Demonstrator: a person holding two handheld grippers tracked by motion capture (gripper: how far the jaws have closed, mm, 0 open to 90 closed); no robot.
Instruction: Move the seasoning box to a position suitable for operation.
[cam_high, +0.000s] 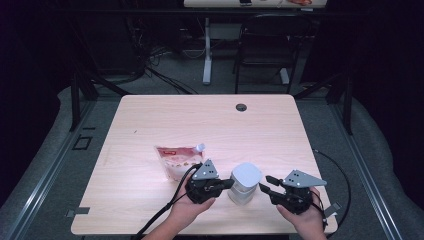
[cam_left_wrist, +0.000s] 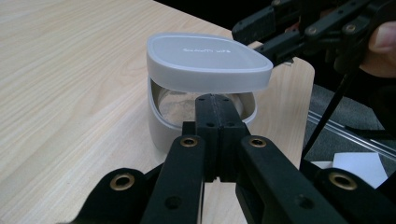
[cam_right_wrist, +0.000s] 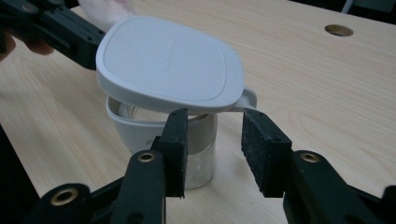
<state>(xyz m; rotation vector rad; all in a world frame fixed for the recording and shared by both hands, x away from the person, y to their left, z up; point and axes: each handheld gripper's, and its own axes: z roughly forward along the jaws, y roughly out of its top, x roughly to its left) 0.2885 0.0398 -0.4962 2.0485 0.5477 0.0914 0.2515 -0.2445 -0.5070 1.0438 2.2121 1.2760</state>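
A white lidded container (cam_high: 244, 182) is standing near the table's (cam_high: 150, 115) front edge, left tongs (cam_high: 226, 184) clenched against it, right tongs (cam_high: 266, 186) released beside it. Rigid, probably light; its lid tab (cam_right_wrist: 248, 98) is offering purchase.

A white lid (cam_right_wrist: 170, 65) is seen on a white-and-clear container (cam_right_wrist: 163, 140); the pouch (cam_high: 176, 157) is printed red and white; the table (cam_high: 200, 120) is pale wood-grained.
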